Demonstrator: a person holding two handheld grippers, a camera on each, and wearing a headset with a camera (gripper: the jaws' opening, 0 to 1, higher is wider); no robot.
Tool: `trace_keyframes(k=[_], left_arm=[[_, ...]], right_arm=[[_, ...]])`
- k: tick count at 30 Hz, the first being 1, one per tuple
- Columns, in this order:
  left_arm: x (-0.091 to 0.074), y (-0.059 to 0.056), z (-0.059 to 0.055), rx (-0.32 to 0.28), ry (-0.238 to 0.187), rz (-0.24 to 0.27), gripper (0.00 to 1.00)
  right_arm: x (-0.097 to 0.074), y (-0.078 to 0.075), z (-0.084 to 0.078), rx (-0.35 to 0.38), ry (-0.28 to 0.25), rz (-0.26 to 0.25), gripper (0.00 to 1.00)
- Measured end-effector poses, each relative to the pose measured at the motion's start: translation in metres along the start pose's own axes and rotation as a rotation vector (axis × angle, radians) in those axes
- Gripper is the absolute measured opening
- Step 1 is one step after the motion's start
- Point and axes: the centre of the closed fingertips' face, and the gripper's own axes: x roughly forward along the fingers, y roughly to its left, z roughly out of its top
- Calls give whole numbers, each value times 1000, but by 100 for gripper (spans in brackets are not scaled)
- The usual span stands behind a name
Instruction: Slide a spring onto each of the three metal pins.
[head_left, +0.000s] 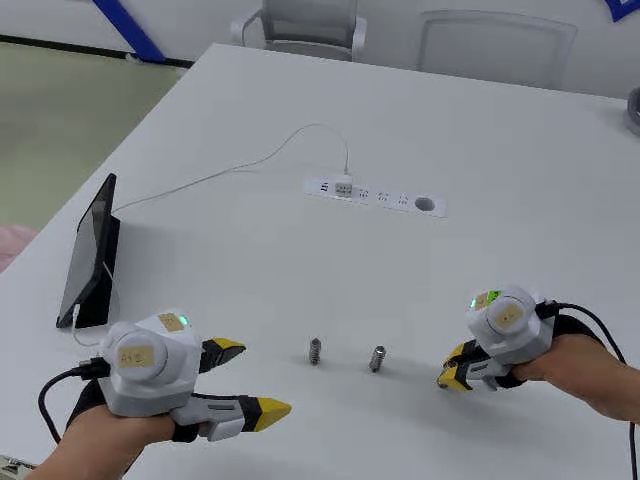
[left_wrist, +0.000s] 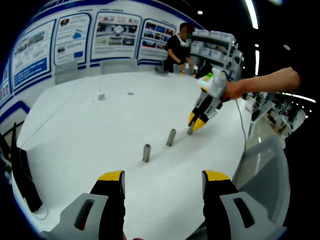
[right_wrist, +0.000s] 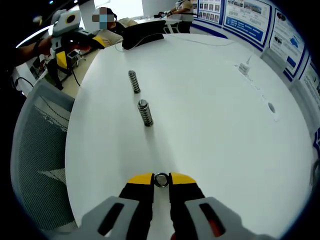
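Two metal pins stand upright on the white table, each with a spring around it: one pin (head_left: 315, 350) (left_wrist: 146, 152) (right_wrist: 134, 81) and a second pin (head_left: 377, 358) (left_wrist: 171, 137) (right_wrist: 145, 112). My right gripper (head_left: 450, 378) (left_wrist: 199, 120) (right_wrist: 161, 181) is low over the table just right of them, shut on a spring (right_wrist: 161, 180) seen end-on as a metal ring. A thin third pin (left_wrist: 190, 130) stands under its tips. My left gripper (head_left: 250, 378) (left_wrist: 163, 176) is open and holds nothing, left of the pins.
A white power strip (head_left: 375, 195) with a cable lies mid-table. A dark tablet (head_left: 90, 255) stands propped near the left edge. Grey chairs (head_left: 300, 25) are at the far side. A person (left_wrist: 179, 47) stands beyond the table.
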Motion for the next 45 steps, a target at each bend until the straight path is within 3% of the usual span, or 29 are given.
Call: trace_keyframes(k=[8, 17, 23, 32, 39, 45], left_arm=[[1, 0, -1, -4, 0, 0, 64], [1, -1, 1, -2, -6, -5, 64], [3, -1, 2, -1, -10, -12, 64], [5, -3, 2, 9, -7, -30, 64], [6, -2, 3, 9, -11, -28, 64], [7, -1, 0, 8, -5, -23, 64]], right_arm=[[0, -1, -1, 6, -5, 3, 15], [-6, 2, -4, 30, -26, -15, 29], [-11, 2, -9, 106, -87, -62, 41], [-17, 5, -11, 223, -166, -101, 42], [-24, 10, -4, 316, -265, -139, 46], [-27, 21, 1, 434, -367, -138, 55]])
